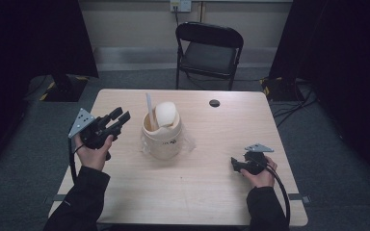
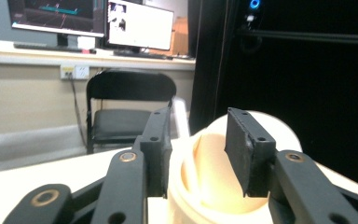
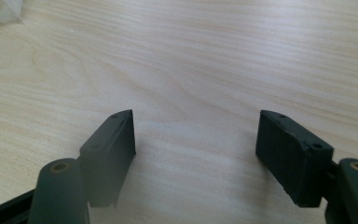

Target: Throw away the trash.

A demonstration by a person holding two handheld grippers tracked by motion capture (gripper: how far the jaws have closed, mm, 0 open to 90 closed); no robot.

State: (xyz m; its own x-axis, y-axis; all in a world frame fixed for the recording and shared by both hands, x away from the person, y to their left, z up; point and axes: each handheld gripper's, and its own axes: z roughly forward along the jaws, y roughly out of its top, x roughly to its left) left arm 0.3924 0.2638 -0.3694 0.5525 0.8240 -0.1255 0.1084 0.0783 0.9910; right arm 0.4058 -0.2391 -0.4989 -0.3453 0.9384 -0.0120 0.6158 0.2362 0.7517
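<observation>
Looking at the cream plastic jug with a rounded lid (image 1: 163, 132), standing upright near the middle of the light wooden table (image 1: 207, 187), I judge it light, stiff and rather slippery. Its long axis is vertical; a white stick (image 1: 149, 108) rises from it toward the far edge. I would take it at the rim. My left gripper (image 1: 119, 117) is half open and empty, just beside the jug; my right gripper (image 1: 236, 164) is wide open, empty, low near the right edge.

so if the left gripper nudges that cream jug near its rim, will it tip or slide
The jug looks wide-based, so probably slides rather than tips. The lid sits tilted and loose, so it may shift. Its smooth plastic looks slippery for the open left gripper.
</observation>
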